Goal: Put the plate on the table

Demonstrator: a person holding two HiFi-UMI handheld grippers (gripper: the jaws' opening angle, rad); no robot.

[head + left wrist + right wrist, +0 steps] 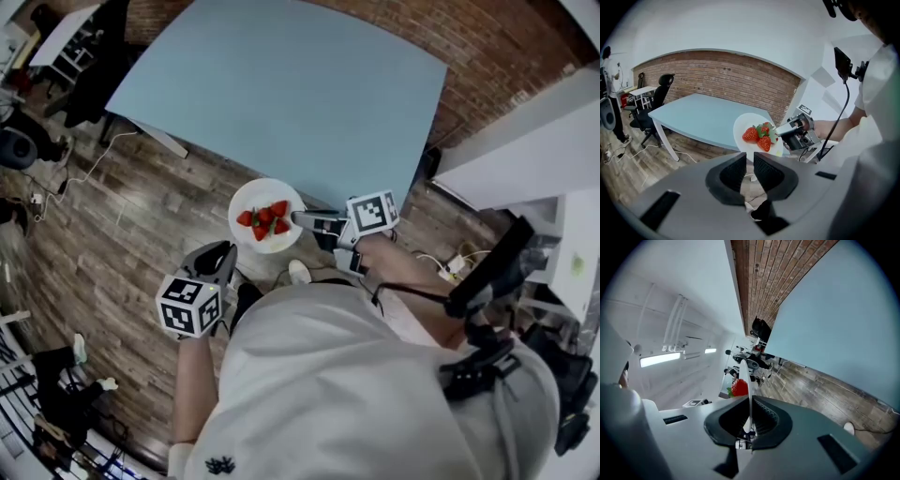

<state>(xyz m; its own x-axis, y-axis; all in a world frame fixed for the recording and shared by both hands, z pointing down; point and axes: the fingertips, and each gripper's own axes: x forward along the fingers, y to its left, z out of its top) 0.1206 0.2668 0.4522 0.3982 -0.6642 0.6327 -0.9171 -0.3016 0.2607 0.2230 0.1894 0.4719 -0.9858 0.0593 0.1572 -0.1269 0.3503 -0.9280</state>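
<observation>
A white plate [255,202] with several strawberries [265,221] hangs in the air just off the near edge of the light blue table [281,89]. My right gripper [302,219] is shut on the plate's right rim; in the right gripper view the plate [746,380] shows edge-on between the jaws with a strawberry [739,387] beside it. My left gripper [223,258] is below and left of the plate, apart from it, its jaws nearly together with nothing between them. In the left gripper view the plate [746,125] sits ahead of that gripper [749,165].
Wooden floor [141,216] lies under the plate. A white counter [525,141] stands to the right, a brick wall [506,47] behind the table. An office chair [654,101] and a small white desk [640,91] stand past the table's left end. Cables run along the floor.
</observation>
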